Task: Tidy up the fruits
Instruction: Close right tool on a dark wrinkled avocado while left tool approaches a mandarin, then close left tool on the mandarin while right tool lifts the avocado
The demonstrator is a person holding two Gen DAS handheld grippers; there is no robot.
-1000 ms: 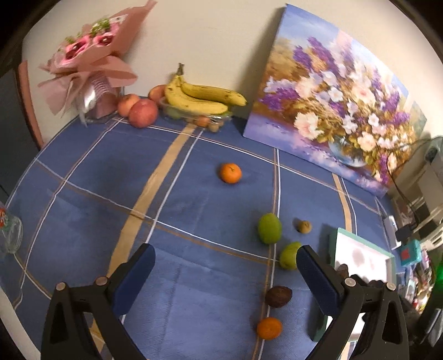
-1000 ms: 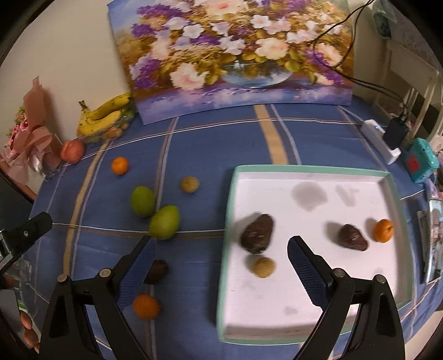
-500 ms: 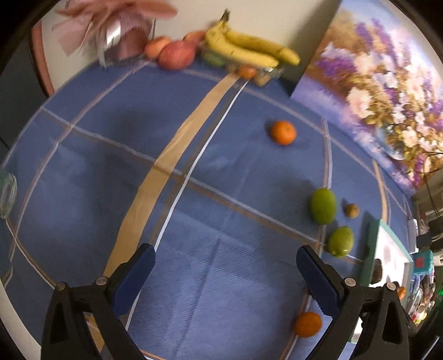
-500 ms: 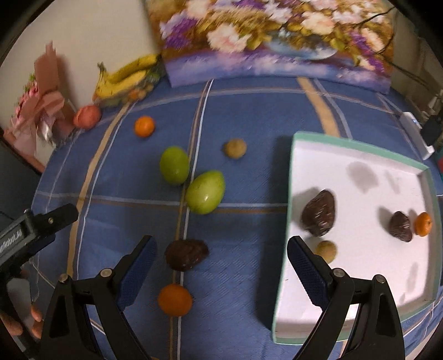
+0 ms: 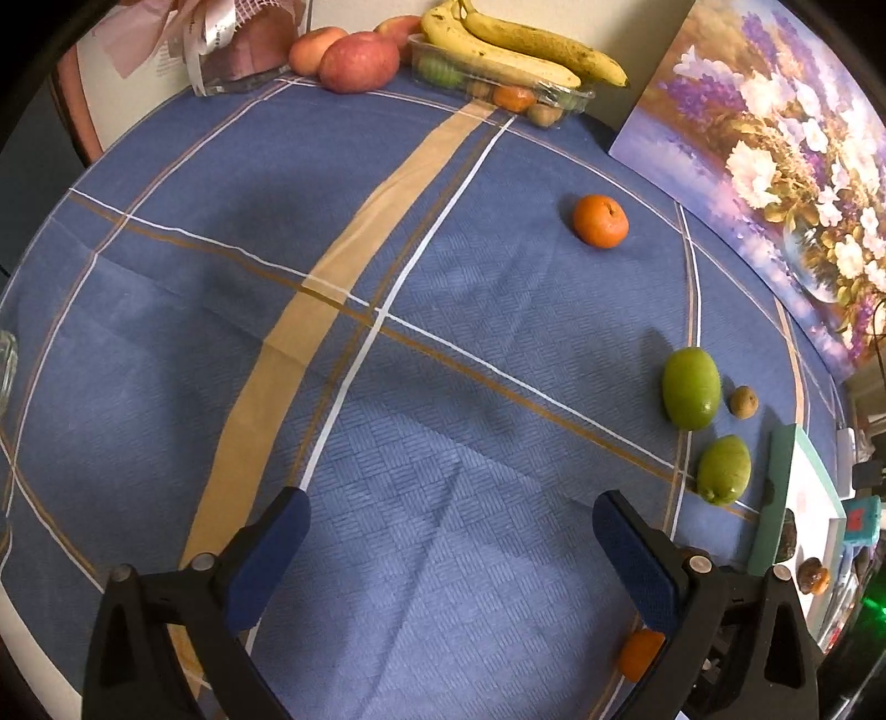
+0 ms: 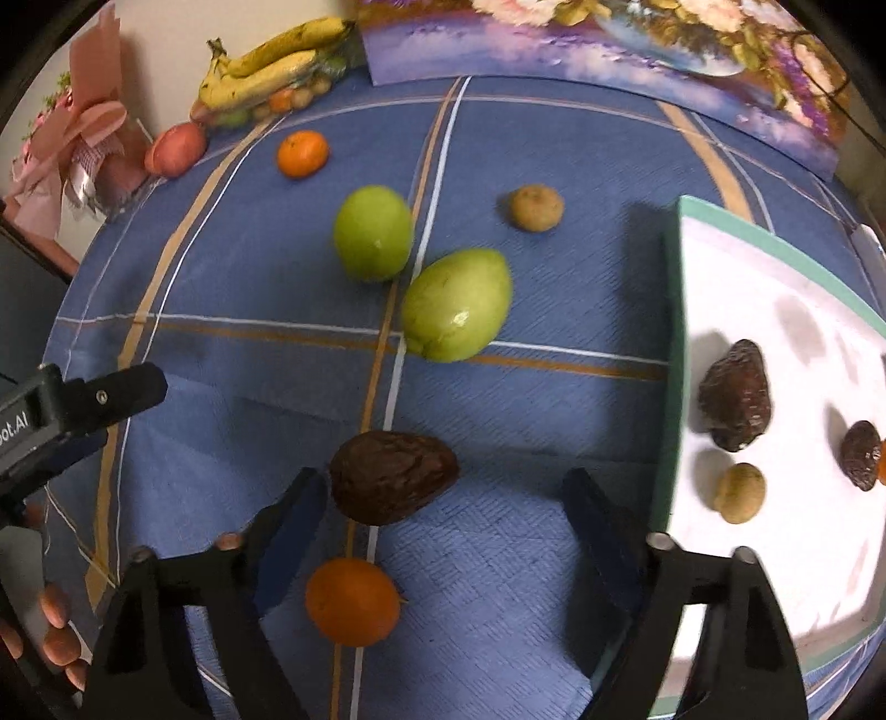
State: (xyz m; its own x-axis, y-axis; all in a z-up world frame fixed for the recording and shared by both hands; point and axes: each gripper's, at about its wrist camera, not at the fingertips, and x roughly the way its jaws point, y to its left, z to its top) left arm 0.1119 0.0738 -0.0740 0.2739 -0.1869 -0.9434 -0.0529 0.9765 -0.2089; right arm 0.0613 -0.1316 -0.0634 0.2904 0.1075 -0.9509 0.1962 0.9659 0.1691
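The worktop [image 6: 554, 138], covered by a blue checked cloth, fills both views, with a flower painting [image 6: 609, 50] leaning at its far edge. On the right sits the white tray [image 6: 673, 332] with a green rim; it already holds a large dark fruit, a smaller dark one, a small tan fruit and part of an orange at the right edge.

The right gripper [image 6: 443, 498] hangs low over the cloth, just left of the tray, its fingers [image 6: 290, 520] spread wide and holding nothing. The left gripper [image 5: 443, 531] is likewise spread and empty, facing bare cloth further left, well apart from the loose fruit.

Loose on the cloth, two green fruits [image 6: 457, 310] lie mid-worktop, almost touching. The dark brown fruit [image 6: 394, 476] lies just ahead of the right gripper, close beside its left finger and off-centre in the gap. Its long axis runs left to right, pointed end towards the tray, so it lies across the opening rather than along it. The right hand is plainly the nearer one; a small shift left and forward would probably centre it. A near orange [image 6: 353, 601] sits between the finger bases, nearer than the dark fruit. A far orange [image 6: 302, 153] and a small tan fruit [image 6: 536, 207] lie further off.
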